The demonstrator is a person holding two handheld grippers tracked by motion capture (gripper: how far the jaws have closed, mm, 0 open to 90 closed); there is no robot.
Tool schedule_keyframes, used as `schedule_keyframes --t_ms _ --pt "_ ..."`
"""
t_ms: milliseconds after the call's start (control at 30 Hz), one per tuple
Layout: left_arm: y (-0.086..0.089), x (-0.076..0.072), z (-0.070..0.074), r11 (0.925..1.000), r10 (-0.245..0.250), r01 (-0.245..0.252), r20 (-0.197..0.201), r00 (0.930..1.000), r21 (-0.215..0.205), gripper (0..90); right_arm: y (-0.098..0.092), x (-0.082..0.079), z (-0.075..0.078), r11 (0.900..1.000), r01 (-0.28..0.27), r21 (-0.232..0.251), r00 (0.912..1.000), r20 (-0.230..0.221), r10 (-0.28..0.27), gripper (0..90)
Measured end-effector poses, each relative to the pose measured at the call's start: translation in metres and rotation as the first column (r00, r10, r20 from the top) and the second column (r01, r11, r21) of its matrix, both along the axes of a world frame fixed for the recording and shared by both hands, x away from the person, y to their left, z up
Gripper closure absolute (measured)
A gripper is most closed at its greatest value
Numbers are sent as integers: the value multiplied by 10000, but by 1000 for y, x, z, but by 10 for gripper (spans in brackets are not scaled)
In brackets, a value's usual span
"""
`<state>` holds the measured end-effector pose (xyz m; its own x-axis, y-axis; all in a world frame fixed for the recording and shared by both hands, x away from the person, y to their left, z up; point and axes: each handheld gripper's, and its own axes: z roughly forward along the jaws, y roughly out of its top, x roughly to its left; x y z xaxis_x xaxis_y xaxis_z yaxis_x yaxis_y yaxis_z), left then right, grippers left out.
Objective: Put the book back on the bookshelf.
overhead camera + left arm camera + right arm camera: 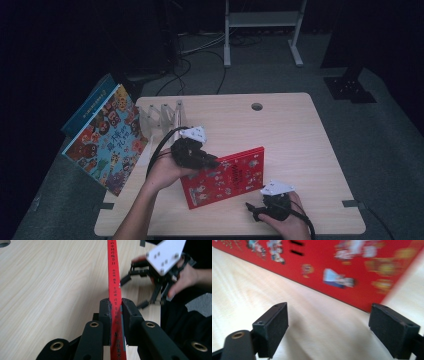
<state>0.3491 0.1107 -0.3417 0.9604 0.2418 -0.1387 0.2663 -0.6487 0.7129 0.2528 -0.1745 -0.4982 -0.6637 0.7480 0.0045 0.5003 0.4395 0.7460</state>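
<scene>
- Left tool (212,162), at the middle of the high view, has its jaws pressed together on something thin.
- Right tool (250,210), at lower right, has its jaws apart with nothing between.

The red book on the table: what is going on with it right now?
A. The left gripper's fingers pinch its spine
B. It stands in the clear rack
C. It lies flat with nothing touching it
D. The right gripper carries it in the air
A: in the left gripper view the left gripper has its fingers pressed on either side of the red book at the spine, while the right gripper stands open on bare table.
</scene>
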Motion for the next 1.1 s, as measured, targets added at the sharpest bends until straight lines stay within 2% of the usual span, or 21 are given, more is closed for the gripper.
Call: schedule_keyframes --t_ms 133,267,467,533,567,633,767,900,1100 --pt "1 0 4 9994 -274 273 14 9996 208 798 -13 11 8 9993 -42 373 9991 429 26 201" --pt "3 0 6 9976 -572 568 94 9983 393 799 -17 25 10 9959 -297 855 9990 343 268 221" --pt "5 0 6 9969 -687 683 101 9976 394 796 -7 32 11 9921 -926 850 9950 460 889 246" --pt "5 -1 6 9963 -743 734 175 9971 444 792 -3 32 10 9898 -1099 903 9935 398 1067 264" --pt "5 -1 6 9958 -795 786 172 9967 464 790 -1 31 9 9897 -1125 889 9933 364 1097 246" --pt "4 -1 7 9954 -810 800 183 9965 530 780 2 29 9 9917 -1113 648 9930 465 1084 241" --pt "-1 -2 11 9932 -769 739 296 9966 904 719 3 27 9 9898 -1142 852 9932 319 1119 253" --pt "-6 -1 13 9920 -782 756 217 9967 1010 681 6 21 8 9876 -1254 946 9918 361 1225 256" --pt "-19 -2 19 9842 -1017 976 200 9946 1476 620 11 14 7 9856 -1458 855 9889 409 1428 252"
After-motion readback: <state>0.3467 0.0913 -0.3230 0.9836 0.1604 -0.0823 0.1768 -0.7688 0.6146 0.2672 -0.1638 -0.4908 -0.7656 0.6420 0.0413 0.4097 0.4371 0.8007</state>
